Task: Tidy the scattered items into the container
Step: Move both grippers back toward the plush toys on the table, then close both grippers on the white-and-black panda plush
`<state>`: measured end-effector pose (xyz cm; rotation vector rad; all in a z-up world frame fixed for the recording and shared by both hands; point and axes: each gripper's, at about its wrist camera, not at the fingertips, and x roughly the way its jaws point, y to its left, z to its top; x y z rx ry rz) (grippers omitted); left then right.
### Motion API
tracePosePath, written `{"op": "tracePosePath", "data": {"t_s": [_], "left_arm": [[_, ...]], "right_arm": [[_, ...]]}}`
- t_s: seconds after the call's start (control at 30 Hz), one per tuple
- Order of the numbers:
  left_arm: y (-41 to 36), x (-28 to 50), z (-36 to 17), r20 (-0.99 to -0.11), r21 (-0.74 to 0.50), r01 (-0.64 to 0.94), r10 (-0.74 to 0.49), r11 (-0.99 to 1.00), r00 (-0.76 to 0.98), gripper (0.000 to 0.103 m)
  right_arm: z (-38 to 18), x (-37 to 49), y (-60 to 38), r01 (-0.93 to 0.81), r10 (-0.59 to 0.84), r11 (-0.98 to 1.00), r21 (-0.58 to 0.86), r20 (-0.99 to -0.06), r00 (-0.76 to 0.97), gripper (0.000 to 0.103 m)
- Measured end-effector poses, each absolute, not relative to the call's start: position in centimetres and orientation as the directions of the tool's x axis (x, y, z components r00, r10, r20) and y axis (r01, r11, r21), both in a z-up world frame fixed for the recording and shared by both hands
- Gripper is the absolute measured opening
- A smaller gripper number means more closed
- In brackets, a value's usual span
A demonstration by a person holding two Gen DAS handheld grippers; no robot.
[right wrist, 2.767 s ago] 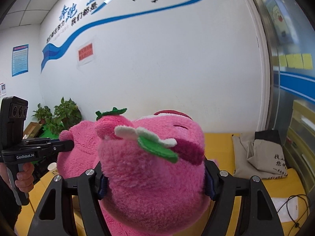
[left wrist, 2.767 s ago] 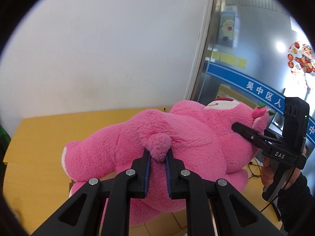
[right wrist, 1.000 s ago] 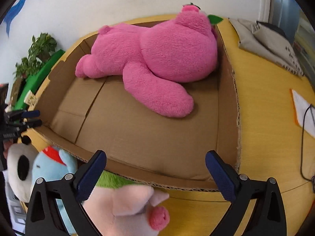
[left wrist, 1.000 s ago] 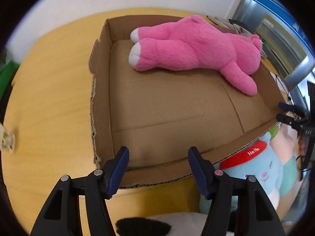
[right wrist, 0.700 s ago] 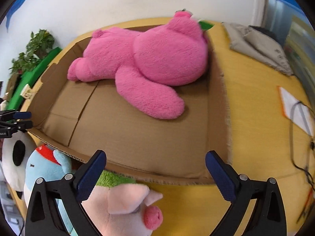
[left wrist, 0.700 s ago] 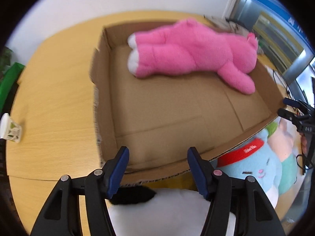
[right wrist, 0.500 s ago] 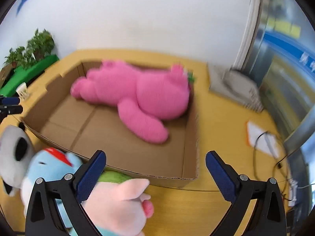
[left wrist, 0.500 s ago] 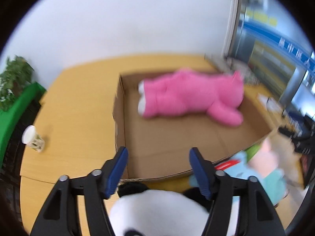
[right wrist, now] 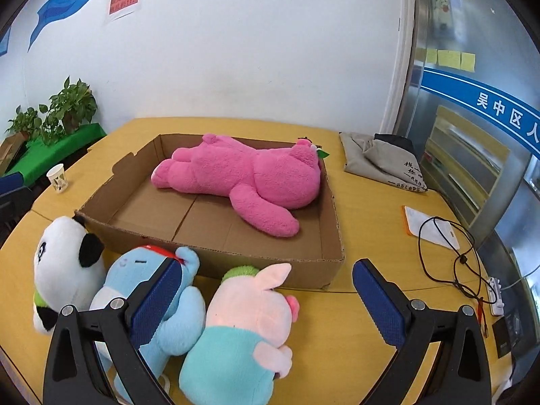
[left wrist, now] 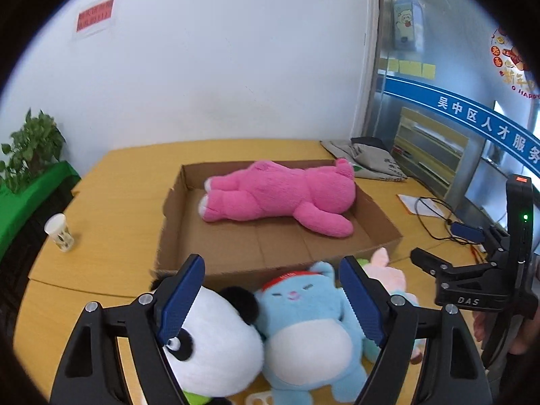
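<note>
A big pink plush bear lies on its side inside the shallow cardboard box on the yellow table. In front of the box's near wall lie a panda plush, a blue plush with a red cap and a pink pig plush in teal. My left gripper hangs open above the panda and the blue plush, holding nothing. My right gripper is open over the pig, also empty.
A paper cup stands on the table left of the box. A grey cloth bag lies at the back right. A black cable and papers lie on the right. Potted plants stand on a green shelf at the left.
Both grippers held the pink bear in the air; now it lies in the box and both are open. Over the last second both pulled back and up, bringing the three plushes into view.
</note>
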<state>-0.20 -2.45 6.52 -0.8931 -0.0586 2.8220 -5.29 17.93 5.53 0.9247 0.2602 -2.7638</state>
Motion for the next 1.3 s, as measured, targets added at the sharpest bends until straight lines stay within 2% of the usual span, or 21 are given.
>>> {"op": "tracePosePath", "data": {"t_s": [0.53, 1.3], "left_arm": [[-1.1, 1.3, 4.9, -0.590, -0.126, -0.173, 0.214, -0.977, -0.778, 0.082], [-7.1, 1.7, 3.1, -0.611, -0.158, -0.109, 0.184, -0.981, -0.770, 0.082]], "right_arm": [[5.5, -3.4, 18.0, 0.254, -0.144, -0.962, -0.097, -0.611, -0.779, 0.103], [4.2, -3.9, 16.9, 0.260, -0.154, -0.962, -0.078, -0.633, -0.759, 0.103]]}}
